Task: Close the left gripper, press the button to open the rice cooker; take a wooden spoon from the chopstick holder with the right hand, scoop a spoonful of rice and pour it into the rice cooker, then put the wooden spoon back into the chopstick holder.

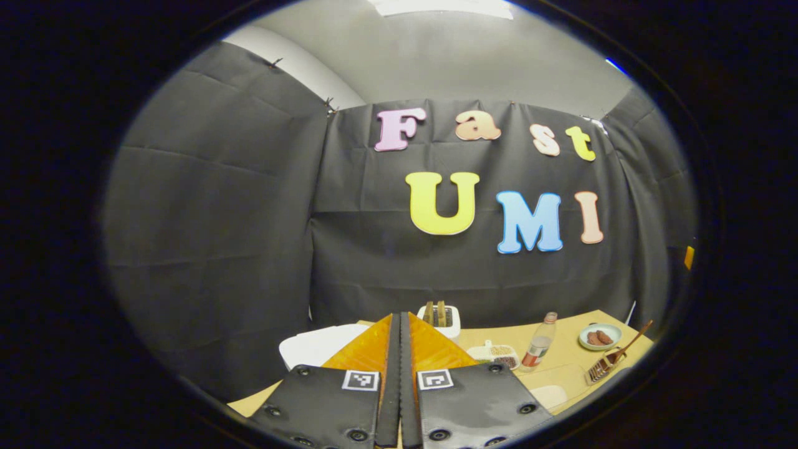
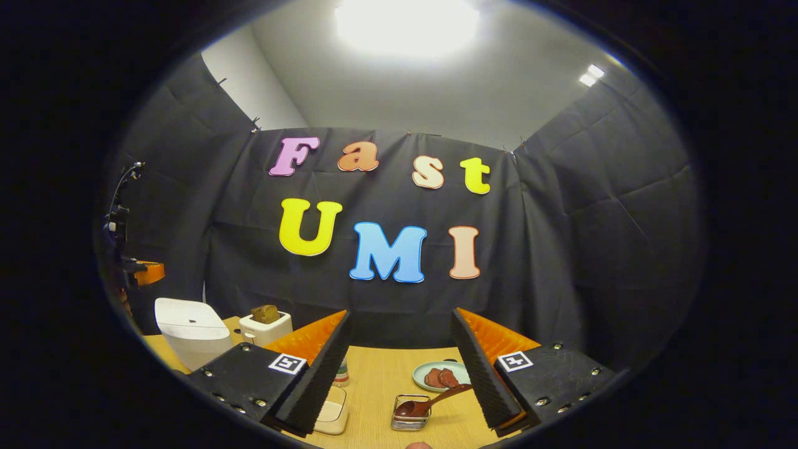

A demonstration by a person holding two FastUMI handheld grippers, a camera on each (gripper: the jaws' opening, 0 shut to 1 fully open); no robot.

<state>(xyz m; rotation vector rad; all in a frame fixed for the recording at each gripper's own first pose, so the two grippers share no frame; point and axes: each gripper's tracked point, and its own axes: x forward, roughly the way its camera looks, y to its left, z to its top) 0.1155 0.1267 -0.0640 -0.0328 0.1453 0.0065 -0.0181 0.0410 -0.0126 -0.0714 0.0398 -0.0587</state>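
While the left gripper (image 1: 399, 349) holds its 2 fingers pressed flat together with nothing between them, the white rice cooker (image 1: 318, 346) sits just beyond and to the left of their tips on the wooden table (image 1: 564, 355), its lid down. That gripper is raised above the near table edge and points level toward the far wall. Behind its tips stands a white toaster (image 1: 440, 318) with bread in its slots; to the right come a small compartment dish (image 1: 497, 354), a bottle (image 1: 540, 343) and a plate (image 1: 600, 337) of brown pieces.

The right gripper (image 2: 400, 368) has its jaws spread wide and empty, also held level above the table. Between and below its fingers lies the wire chopstick holder (image 2: 410, 419), with the wooden spoon (image 2: 424, 405) resting in it, bowl toward the near side and handle slanting up to the right, apart from both fingers. The plate (image 2: 444, 376) lies just beyond it.

The right gripper view catches the rice cooker (image 2: 192, 330) far to the left, the toaster (image 2: 267, 324) beside it, and a pale container (image 2: 330, 416), possibly the rice dish, partly hidden behind the left finger. The left gripper view shows the holder (image 1: 601, 368) at far right.
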